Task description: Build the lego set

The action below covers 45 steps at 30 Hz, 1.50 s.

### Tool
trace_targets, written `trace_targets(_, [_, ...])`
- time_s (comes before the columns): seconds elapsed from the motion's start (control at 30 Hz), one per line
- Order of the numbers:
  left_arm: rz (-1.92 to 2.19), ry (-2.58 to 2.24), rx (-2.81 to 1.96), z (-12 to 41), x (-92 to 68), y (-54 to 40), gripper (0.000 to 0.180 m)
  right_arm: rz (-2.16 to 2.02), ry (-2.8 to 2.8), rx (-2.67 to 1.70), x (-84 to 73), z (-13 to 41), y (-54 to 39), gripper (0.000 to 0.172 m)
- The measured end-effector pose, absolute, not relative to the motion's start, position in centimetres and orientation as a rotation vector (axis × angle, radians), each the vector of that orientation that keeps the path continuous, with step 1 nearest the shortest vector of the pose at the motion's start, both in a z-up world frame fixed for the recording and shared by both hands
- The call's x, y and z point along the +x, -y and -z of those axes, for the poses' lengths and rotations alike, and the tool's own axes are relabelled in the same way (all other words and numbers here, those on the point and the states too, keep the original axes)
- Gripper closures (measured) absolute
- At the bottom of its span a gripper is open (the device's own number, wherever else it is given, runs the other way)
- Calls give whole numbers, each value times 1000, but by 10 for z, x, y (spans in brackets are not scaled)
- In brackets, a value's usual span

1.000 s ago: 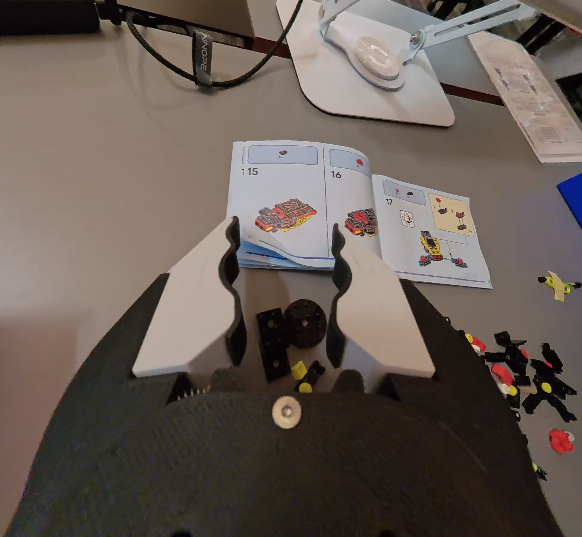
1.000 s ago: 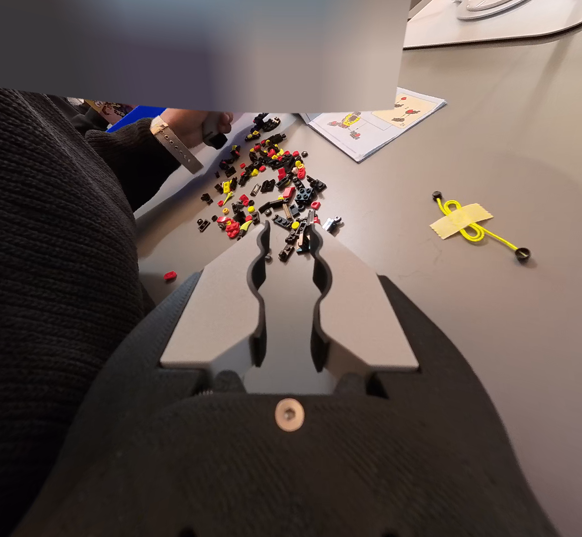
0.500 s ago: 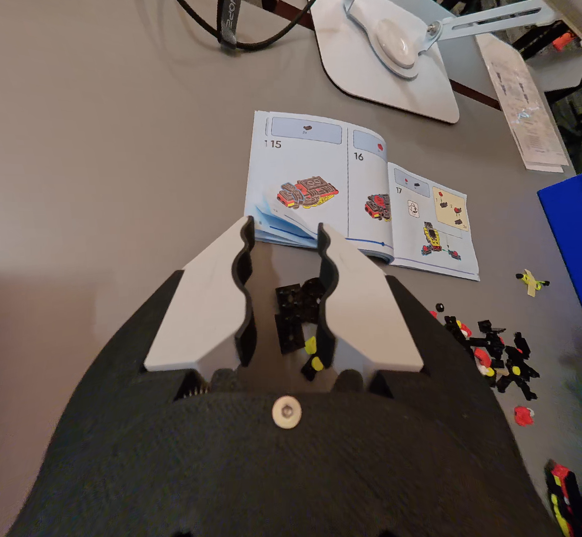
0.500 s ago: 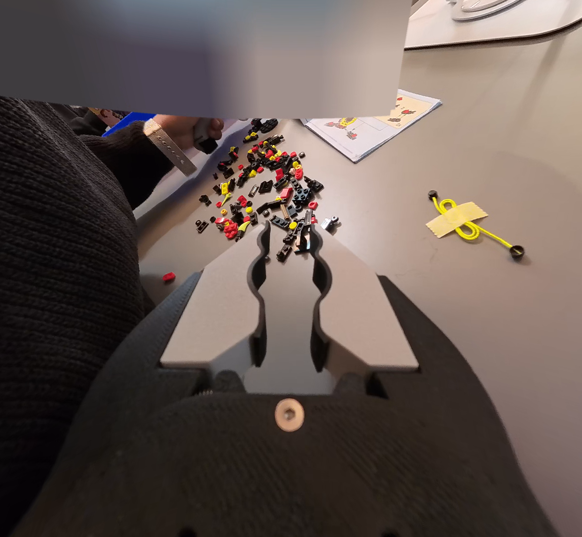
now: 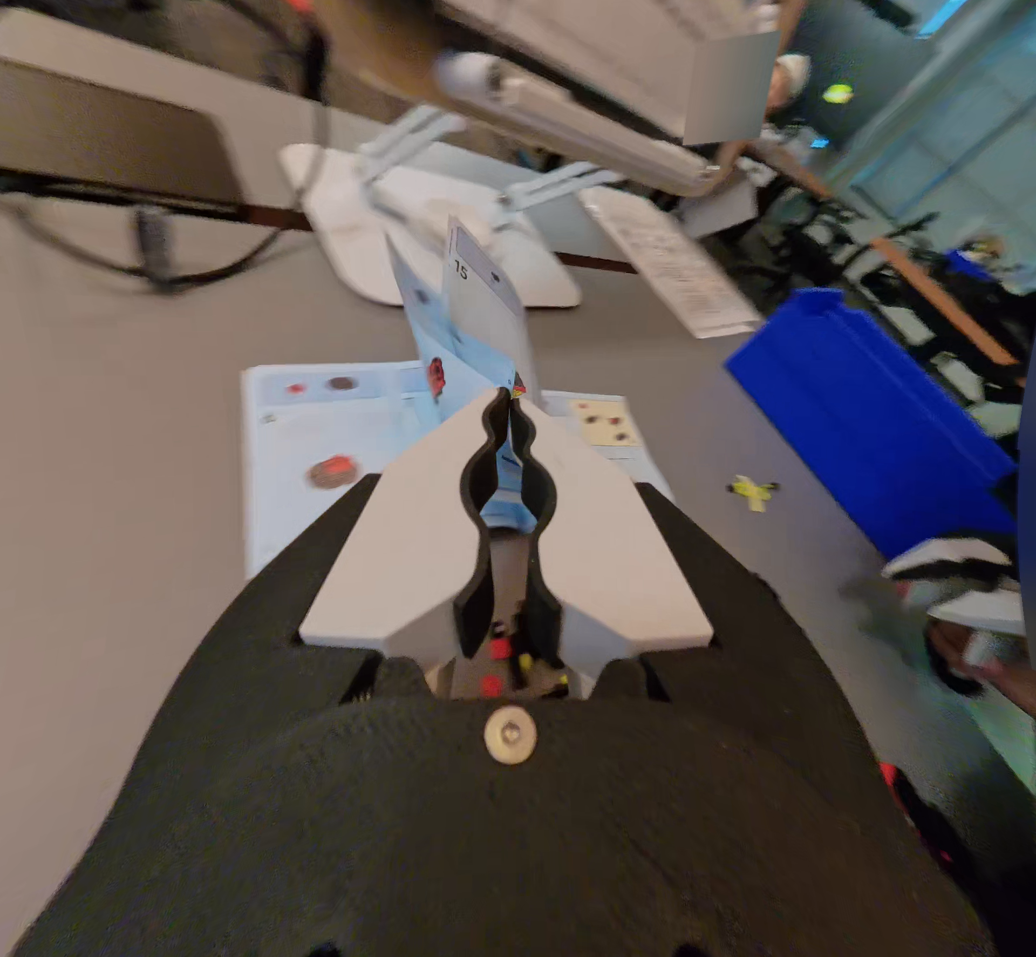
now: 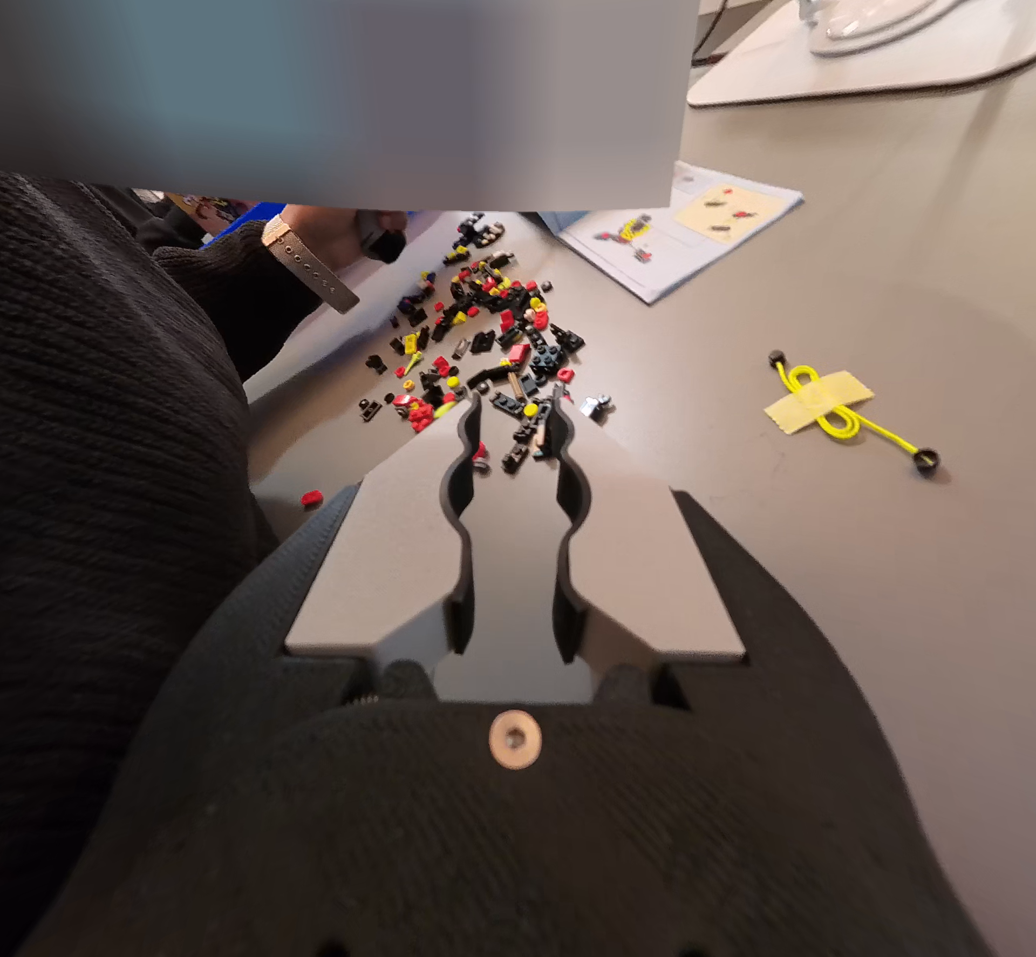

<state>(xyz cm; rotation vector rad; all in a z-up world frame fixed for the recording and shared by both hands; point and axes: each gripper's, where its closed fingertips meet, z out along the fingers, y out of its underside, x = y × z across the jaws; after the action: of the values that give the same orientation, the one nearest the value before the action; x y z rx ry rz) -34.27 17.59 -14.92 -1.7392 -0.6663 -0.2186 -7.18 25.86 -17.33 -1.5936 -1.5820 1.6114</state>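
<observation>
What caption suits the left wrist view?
Left jaws pinch a light-blue booklet page, lifting it above the grey table.

Left gripper (image 5: 509,397) pinches a raised page (image 5: 488,313) of the booklet (image 5: 314,425) lying on the table (image 5: 112,369); lamp base (image 5: 359,234) behind booklet, bin (image 5: 874,403) to its right. Right gripper (image 6: 516,414) hovers over near edge of brick pile (image 6: 482,335); taped cord (image 6: 824,403) right of pile, booklet beyond it
</observation>
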Motion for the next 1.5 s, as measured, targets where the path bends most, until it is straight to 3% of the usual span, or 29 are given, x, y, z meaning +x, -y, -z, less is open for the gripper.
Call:
trace_targets(0.17, [510, 474, -1743, 139, -270, -226, 178, -1611, 1555, -1457, -72, 150, -258, 153])
trace_targets(0.27, [638, 395, -1762, 137, -237, -236, 157, -1639, 1527, -1403, -63, 133, -254, 153])
trace_targets(0.43, [524, 456, -1774, 137, -252, -228, 149, -1635, 1540, -1375, -55, 127, -247, 152])
trace_targets(0.67, [189, 664, -1991, 190, -302, -205, 140, -1616, 1585, -1384, -57, 132, -241, 151])
trace_targets(1.07, [7, 649, -1994, 185, -333, -188, 139, -1665, 1550, -1468, -56, 138, -247, 151])
trace_targets(1.2, [81, 508, -1995, 182, -308, -204, 127, -1679, 1540, -1488, -60, 147, -250, 150])
trace_targets(1.37, [-41, 286, -2140, 202, -272, -233, 96, -1675, 1557, -1485, -58, 145, -249, 150])
trace_targets(1.5, [-50, 255, -2207, 209, -252, -255, 95, -1696, 1552, -1488, -58, 145, -249, 150])
